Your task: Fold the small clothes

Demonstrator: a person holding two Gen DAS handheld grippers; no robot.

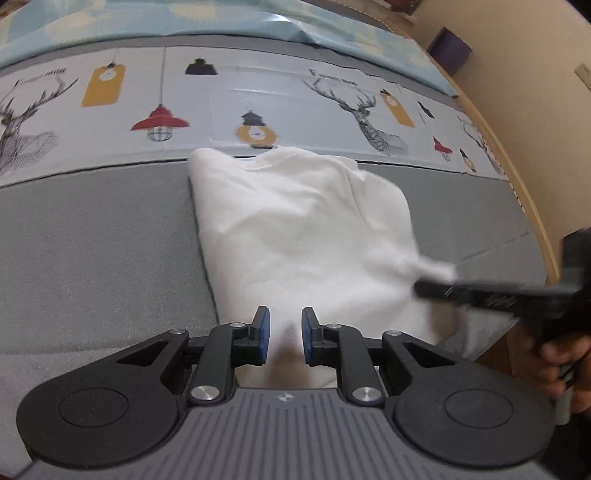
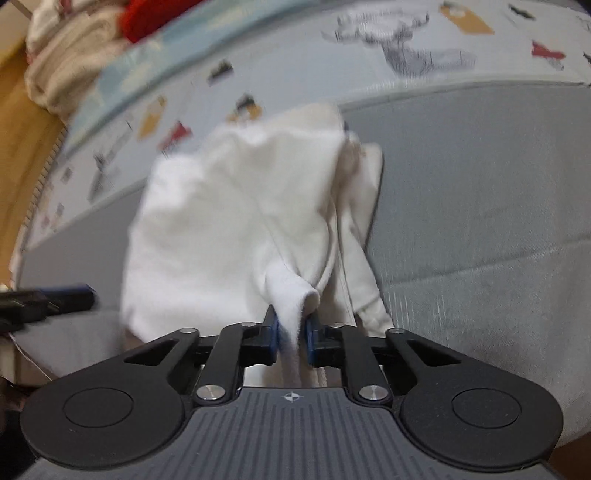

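A white garment (image 1: 295,236) lies partly folded on the grey bed cover (image 1: 92,240). My left gripper (image 1: 284,332) hovers over its near edge, blue pads a little apart, with no cloth pinched between them. In the right wrist view my right gripper (image 2: 291,330) is shut on a bunched fold of the white garment (image 2: 229,206), which rises in a ridge from the pads. In the left wrist view the right gripper (image 1: 424,286) comes in from the right, pulling a corner of the cloth. The left gripper (image 2: 79,297) shows at the left edge of the right wrist view.
A printed sheet (image 1: 258,99) with deer and lamps runs across the bed behind the garment, and a light blue blanket (image 1: 221,22) lies beyond it. The wooden bed edge (image 1: 517,177) and a wall are to the right. A pile of cream and red clothes (image 2: 74,40) lies far left. A hand (image 1: 561,362) holds the right gripper.
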